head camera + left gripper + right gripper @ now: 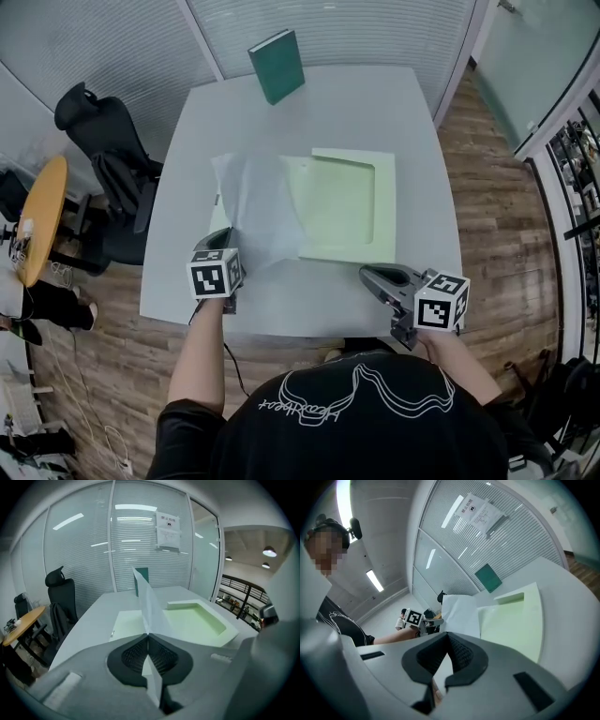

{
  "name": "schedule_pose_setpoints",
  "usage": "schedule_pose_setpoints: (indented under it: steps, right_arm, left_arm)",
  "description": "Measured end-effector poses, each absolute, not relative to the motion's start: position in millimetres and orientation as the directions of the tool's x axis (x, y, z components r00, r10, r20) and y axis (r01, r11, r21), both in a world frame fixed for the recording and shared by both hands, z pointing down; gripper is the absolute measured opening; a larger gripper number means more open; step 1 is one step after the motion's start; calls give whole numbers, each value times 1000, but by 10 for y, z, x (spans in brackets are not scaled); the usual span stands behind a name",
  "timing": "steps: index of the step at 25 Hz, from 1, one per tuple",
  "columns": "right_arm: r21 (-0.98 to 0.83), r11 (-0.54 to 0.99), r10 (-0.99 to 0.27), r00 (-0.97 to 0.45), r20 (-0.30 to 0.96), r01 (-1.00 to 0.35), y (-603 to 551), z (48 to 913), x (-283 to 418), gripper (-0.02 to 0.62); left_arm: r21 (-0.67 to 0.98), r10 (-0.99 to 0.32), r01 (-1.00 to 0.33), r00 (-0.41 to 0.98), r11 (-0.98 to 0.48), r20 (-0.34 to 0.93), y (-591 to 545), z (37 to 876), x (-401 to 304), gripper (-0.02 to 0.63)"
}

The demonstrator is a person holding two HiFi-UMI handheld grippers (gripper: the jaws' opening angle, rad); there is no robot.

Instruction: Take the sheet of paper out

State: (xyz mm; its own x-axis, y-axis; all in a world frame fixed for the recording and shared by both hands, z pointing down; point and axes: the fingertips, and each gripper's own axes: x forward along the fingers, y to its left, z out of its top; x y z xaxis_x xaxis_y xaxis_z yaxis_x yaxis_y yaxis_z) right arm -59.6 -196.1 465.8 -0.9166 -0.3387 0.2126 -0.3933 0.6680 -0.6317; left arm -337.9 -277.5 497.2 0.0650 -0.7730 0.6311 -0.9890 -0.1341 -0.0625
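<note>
Pulling the thin white sheet of paper (258, 211) off the pale green tray (352, 211) wants steadiness: left gripper (148, 635) jaws pinch its edge, right gripper (447, 637) jaws sit closed, empty.

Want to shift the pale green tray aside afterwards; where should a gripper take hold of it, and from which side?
Probably the tray's right-hand rim, coming from above on the right gripper's side, one jaw inside the recess, one outside. That rim stands raised and bare; the sheet of paper covers the left side.
</note>
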Motion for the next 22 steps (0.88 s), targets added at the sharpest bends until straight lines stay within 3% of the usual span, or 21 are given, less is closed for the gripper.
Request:
schedule_pose_setpoints:
  steps: [11, 22]
  right_arm:
    - [-598, 701, -374, -914, 156, -389, -1413, 4302, -598, 8]
    - [-526, 754, -403, -910, 103, -393, -879, 3838, -470, 8]
  left_arm:
    - [-41, -880, -984, 139, -176, 455, -1961, 4183, -3001, 12]
    - [161, -869, -948, 317, -275, 379, -1075, 3879, -2343, 12]
